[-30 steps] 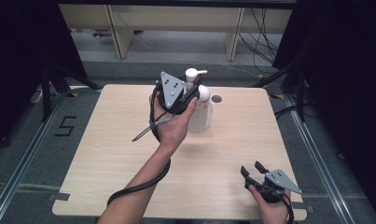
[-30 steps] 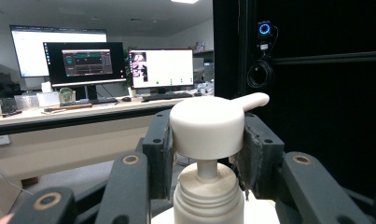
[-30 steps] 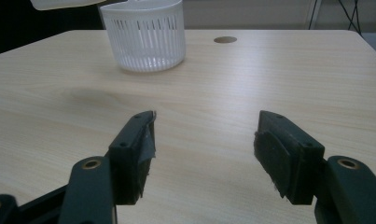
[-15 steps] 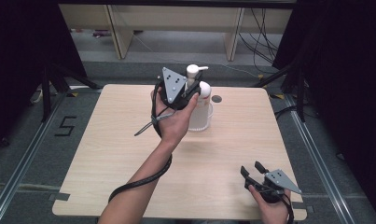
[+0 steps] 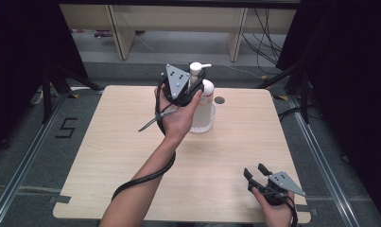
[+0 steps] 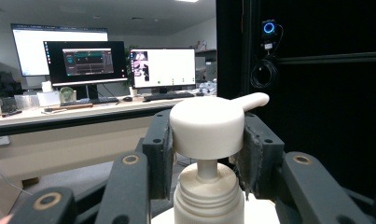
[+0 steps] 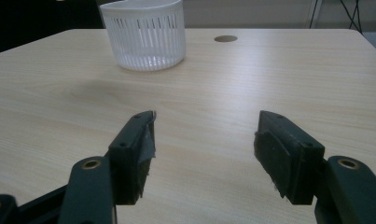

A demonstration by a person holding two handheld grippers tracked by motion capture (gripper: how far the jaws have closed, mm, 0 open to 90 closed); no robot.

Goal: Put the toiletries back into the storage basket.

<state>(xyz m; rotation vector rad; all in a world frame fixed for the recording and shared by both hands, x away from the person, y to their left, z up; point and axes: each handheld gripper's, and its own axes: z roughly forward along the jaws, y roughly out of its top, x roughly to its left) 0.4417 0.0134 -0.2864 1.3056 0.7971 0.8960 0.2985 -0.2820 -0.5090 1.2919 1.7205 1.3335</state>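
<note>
Left gripper view: white pump bottle (image 6: 209,196) sits dead centre, its round pump head (image 6: 206,127) clamped between the two black jaws, pads pressing on both sides, spout pointing off to the right, ribbed collar and neck visible below. Jaws stand at middling width because the head fills them. High view puts the bottle (image 5: 204,101) upright inside a white slatted basket (image 5: 203,124) at the far middle of the wooden table (image 5: 108,142), near a small round hole (image 5: 220,100) in the tabletop. Left gripper (image 5: 194,85) comes at the pump from the near left side, hand wrapped under it, cable trailing down the forearm. Cannot tell whether the bottle base rests on the basket floor or hangs just above it

Right gripper (image 5: 256,172) rests at the near right corner of the table, well apart from the bottle; right gripper view shows its jaws wide with nothing between them, basket (image 7: 145,35) ahead at far left

Step judged: grip on pump head made, bottle about to be lifted out of the basket or just lowered in, can't say which. Next move likely needs a straight vertical pull so the basket doesn't drag along; the right gripper may have to pin the basket rim
</note>
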